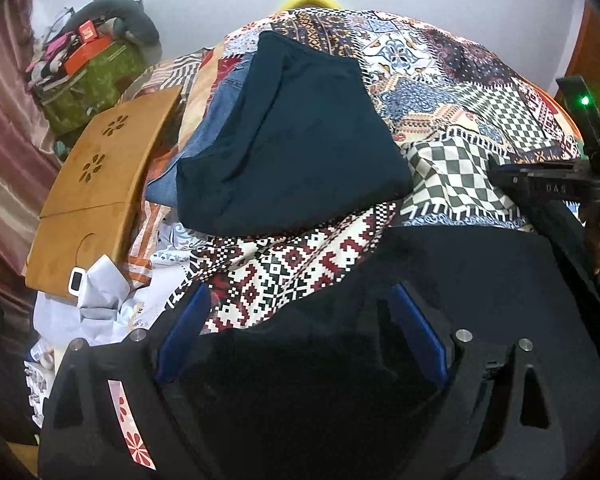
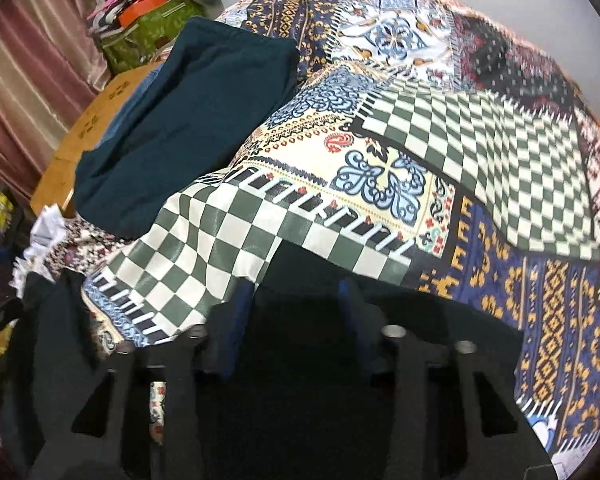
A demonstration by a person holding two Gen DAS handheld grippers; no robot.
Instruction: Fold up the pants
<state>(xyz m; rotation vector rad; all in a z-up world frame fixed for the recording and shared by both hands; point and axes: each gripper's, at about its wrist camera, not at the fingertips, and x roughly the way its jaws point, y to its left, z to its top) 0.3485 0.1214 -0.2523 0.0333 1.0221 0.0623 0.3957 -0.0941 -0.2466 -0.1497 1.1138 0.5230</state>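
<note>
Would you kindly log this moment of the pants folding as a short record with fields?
surface: patchwork bedspread
being handled: black pants, spread at the near edge
left claw: wide apart, black fabric between its fingers
right claw: fabric between its fingers; grip unclear
already folded: dark teal pants lying on blue jeans
beside bed: wooden lap table
</note>
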